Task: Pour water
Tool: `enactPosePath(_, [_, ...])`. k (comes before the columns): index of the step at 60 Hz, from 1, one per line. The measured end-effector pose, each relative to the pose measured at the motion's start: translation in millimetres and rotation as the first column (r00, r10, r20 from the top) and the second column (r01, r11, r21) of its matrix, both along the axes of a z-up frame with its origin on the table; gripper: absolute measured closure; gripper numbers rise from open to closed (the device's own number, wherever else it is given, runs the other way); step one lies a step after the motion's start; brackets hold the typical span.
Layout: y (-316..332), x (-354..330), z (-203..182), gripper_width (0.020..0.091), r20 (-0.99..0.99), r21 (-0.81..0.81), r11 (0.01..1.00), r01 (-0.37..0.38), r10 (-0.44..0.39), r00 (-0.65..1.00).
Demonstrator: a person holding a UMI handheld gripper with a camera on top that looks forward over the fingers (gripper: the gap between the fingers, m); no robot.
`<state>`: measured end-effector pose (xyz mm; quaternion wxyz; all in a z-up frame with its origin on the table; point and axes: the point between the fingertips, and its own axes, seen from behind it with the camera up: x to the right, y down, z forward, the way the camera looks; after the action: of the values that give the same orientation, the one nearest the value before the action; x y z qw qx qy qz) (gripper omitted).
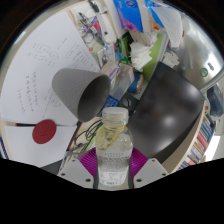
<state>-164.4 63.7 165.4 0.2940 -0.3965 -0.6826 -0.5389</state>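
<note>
Though label unreadable, bottle (115,155) in gripper (114,170)

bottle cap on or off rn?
Off. The bottle, gripped between the gripper fingers, shows a bare open neck with no cap. It stands upright, mouth just below the dark cup, so no pouring yet.

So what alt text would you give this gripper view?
A clear water bottle with a white cap stands gripped between the gripper fingers' purple pads. Just beyond it a grey cup lies tipped on its side on a cluttered white table.
</note>
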Motion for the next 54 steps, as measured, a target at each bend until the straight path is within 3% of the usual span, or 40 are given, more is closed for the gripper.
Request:
enactPosePath(8, [0, 4, -4, 0.0704, 0.085, -0.008, 1.0, 0.016, -0.015, 0.996])
enactPosePath(14, [-2, 4, -3, 0.0705, 0.032, -0.01, 1.0, 0.018, -0.018, 0.999])
enactPosePath(25, [-12, 10, 0, 0.0703, -0.353, -0.124, 0.987, 0.102, -0.14, 0.925])
enactPosePath(39, [-22, 13, 32, 0.0693, -0.881, -0.209, 0.971, 0.115, -0.238, 0.408])
enactPosePath(54, [-28, 39, -7, 0.0694, -0.915, -0.363, 0.93, 0.059, -0.343, -0.215])
